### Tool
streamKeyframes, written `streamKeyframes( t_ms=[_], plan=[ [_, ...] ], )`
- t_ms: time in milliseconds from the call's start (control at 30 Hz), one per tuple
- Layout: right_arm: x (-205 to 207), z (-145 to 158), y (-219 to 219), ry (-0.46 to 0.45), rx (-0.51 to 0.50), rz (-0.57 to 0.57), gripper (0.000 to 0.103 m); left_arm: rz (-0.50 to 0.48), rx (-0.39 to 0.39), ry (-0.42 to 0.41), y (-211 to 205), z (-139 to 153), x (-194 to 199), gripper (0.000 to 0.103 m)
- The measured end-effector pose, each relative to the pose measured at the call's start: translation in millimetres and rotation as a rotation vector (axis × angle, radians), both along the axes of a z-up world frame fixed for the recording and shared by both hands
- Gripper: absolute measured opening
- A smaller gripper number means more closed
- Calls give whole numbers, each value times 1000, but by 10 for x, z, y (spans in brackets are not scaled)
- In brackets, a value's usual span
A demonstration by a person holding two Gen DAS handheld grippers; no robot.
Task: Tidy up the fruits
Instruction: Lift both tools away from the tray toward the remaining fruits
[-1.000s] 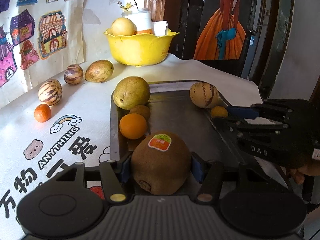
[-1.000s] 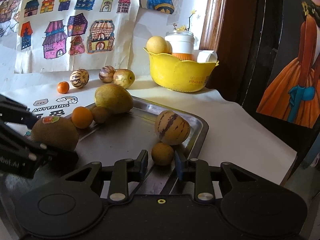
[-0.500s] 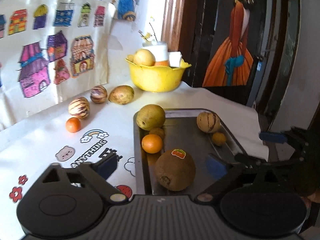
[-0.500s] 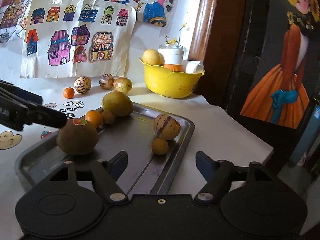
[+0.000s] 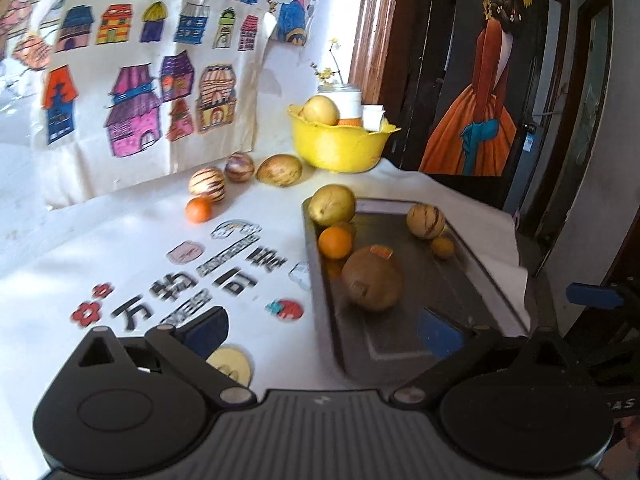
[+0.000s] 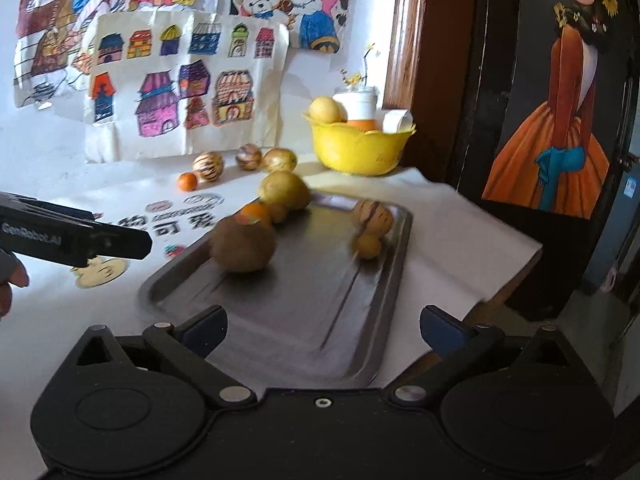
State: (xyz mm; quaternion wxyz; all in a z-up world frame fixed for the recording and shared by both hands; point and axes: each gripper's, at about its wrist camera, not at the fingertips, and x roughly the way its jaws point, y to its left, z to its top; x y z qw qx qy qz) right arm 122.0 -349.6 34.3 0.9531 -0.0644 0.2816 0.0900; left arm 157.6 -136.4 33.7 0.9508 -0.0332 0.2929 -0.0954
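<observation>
On the white printed cloth [image 5: 120,248], a small orange [image 5: 198,210], two striped fruits [image 5: 207,185] and a mottled yellow fruit [image 5: 279,169] are seen below the house drawings. The left gripper [image 5: 320,330] is held wide apart, its jaws having just been opening, with nothing between them. In the metal tray [image 6: 340,320] a brown kiwi [image 5: 374,278], an orange [image 5: 335,242], a pear [image 5: 333,205] and a striped melon [image 5: 425,221] are set. The right gripper [image 6: 322,330] is likewise spread, freshly opened, and empty.
</observation>
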Motion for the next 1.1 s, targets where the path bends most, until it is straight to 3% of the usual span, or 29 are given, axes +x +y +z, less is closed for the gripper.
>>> streamKeyframes(
  t_ms=[267, 500, 700, 1100],
  plan=[
    [-360, -34, 262, 52, 31, -23, 102, 26, 67, 42, 260, -121, -328, 103],
    [-564, -66, 537, 123, 56, 40, 102, 49, 112, 94, 573, -127, -511, 103],
    [-655, -71, 801, 180, 26, 115, 102, 112, 99, 107, 926, -91, -626, 103],
    [-526, -75, 1472, 201, 49, 276, 102, 290, 47, 133, 1576, -92, -672, 103]
  ],
)
